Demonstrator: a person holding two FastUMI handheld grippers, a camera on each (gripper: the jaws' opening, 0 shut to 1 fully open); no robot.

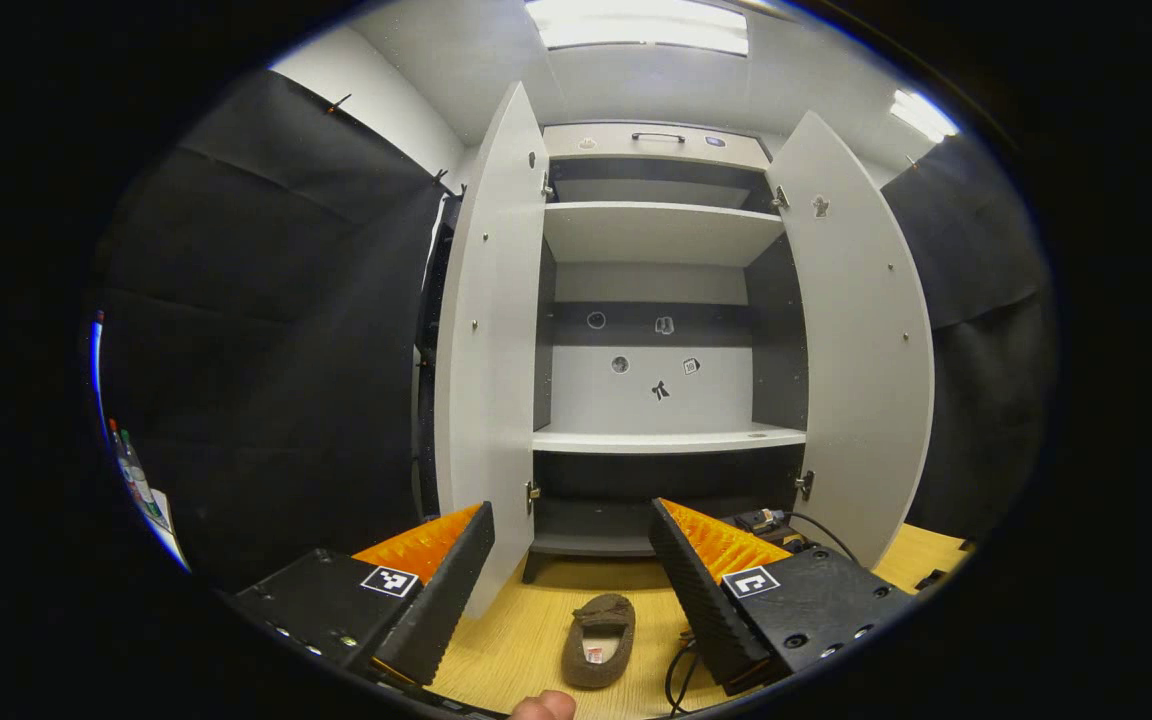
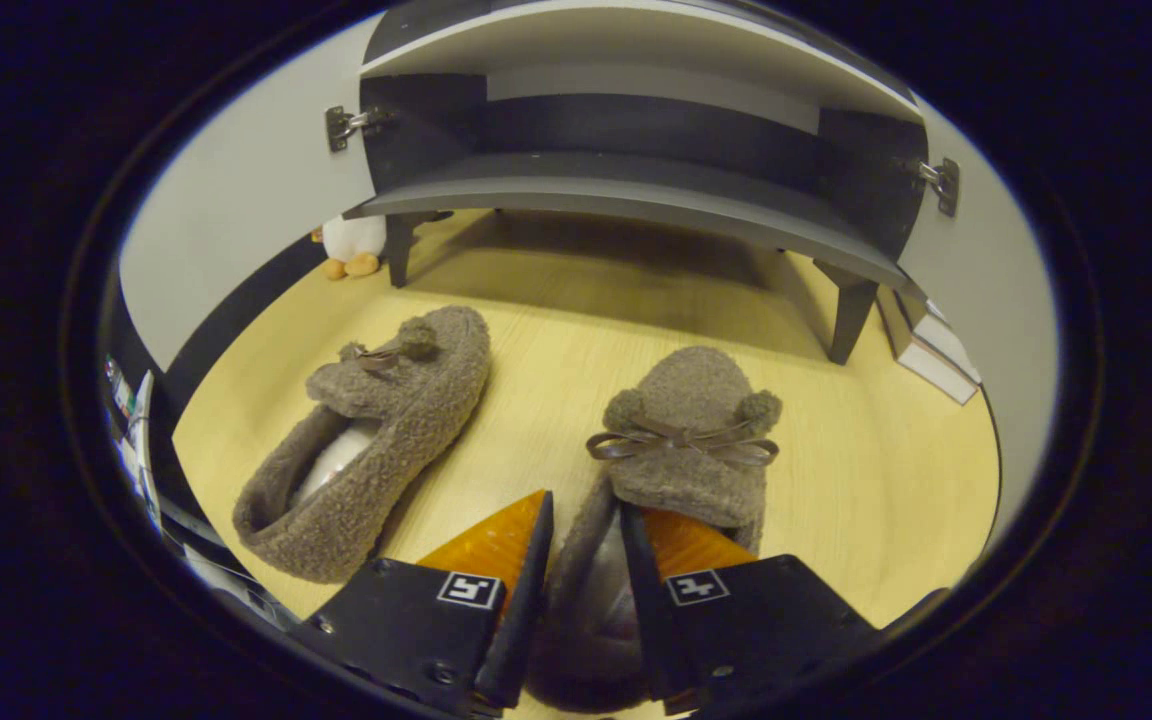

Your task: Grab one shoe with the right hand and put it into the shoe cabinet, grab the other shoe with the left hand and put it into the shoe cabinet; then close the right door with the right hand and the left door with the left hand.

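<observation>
Two brown fuzzy slippers with bows lie on the wooden floor in front of the shoe cabinet. In the right gripper view, my right gripper (image 2: pixel 584 505) is shut on the side wall of the right slipper (image 2: pixel 691 420), near its opening. The left slipper (image 2: pixel 386 420) lies free about a hand's width to the left. In the left gripper view, my left gripper (image 1: pixel 571 525) is held open and empty, high above one slipper (image 1: pixel 598 640), facing the cabinet (image 1: pixel 661 438). Both cabinet doors, the left door (image 1: pixel 486 330) and the right door (image 1: pixel 861 330), stand wide open.
The cabinet's lowest shelf (image 2: pixel 636 200) sits just above the floor on short legs. A small plush toy (image 2: pixel 351 245) rests by the left door. Flat white boxes (image 2: pixel 926 350) lean at the right. A black cable (image 1: pixel 681 670) runs across the floor. A fingertip (image 1: pixel 543 706) shows at the lower edge.
</observation>
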